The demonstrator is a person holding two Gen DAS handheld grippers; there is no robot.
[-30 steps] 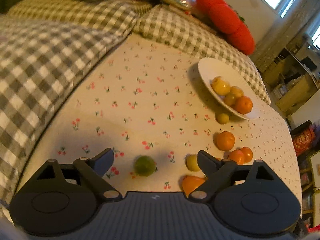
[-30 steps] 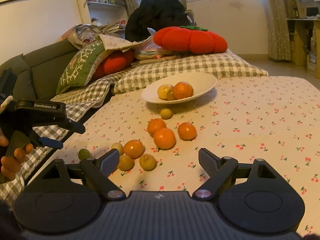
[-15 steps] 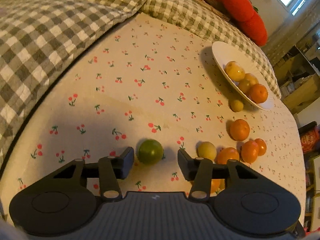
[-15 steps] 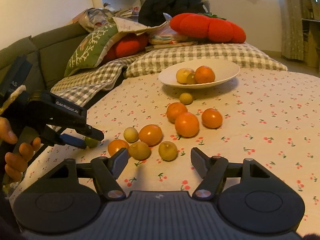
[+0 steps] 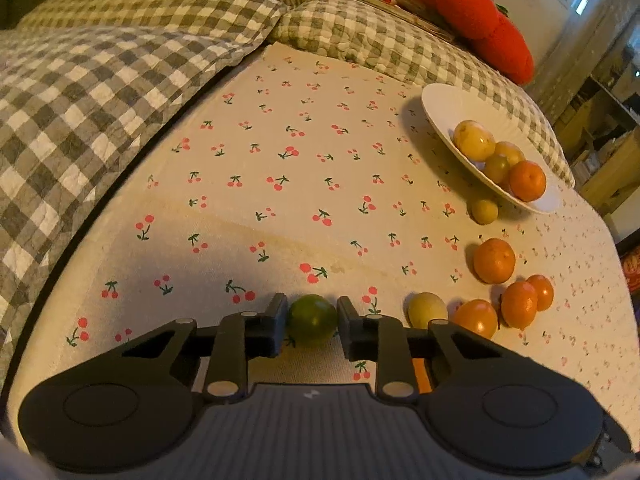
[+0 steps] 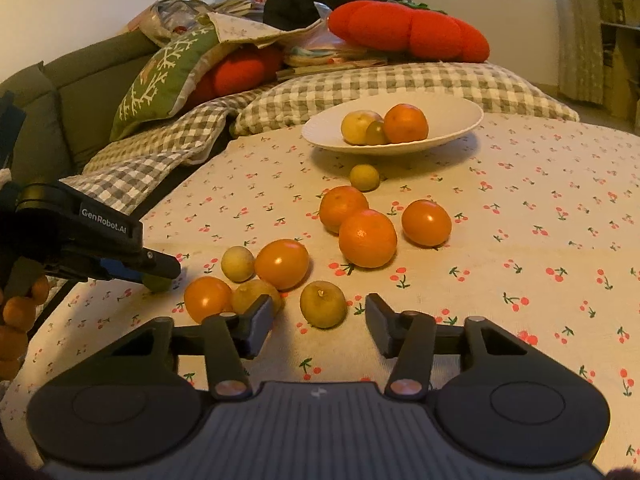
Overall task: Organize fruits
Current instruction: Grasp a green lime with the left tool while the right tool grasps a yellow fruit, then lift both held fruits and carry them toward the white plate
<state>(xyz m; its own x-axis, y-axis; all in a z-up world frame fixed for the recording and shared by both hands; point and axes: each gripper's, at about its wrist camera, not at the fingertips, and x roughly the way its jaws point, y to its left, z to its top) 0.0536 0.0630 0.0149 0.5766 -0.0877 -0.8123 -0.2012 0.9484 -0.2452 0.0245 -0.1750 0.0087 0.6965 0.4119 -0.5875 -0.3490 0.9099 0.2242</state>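
Note:
My left gripper (image 5: 312, 320) is shut on a small green fruit (image 5: 312, 319) that rests on the cherry-print cloth; it also shows at the left of the right wrist view (image 6: 160, 270). My right gripper (image 6: 319, 320) is open, its jaws either side of a yellow-green fruit (image 6: 323, 304) without touching it. Several oranges and yellow fruits lie loose on the cloth, among them an orange (image 6: 367, 237). A white plate (image 6: 452, 118) further back holds several fruits; it sits at the right in the left wrist view (image 5: 438, 114).
A grey checked blanket (image 5: 100, 80) borders the cloth on the left and back. Red tomato-shaped cushions (image 6: 408, 34) and a green cushion (image 6: 164, 74) lie behind it. The cloth's left edge (image 5: 60, 264) drops off next to the left gripper.
My left gripper has closed from wide open onto the green fruit. My right gripper has moved forward and down to the yellow-green fruit, and its jaws have narrowed somewhat.

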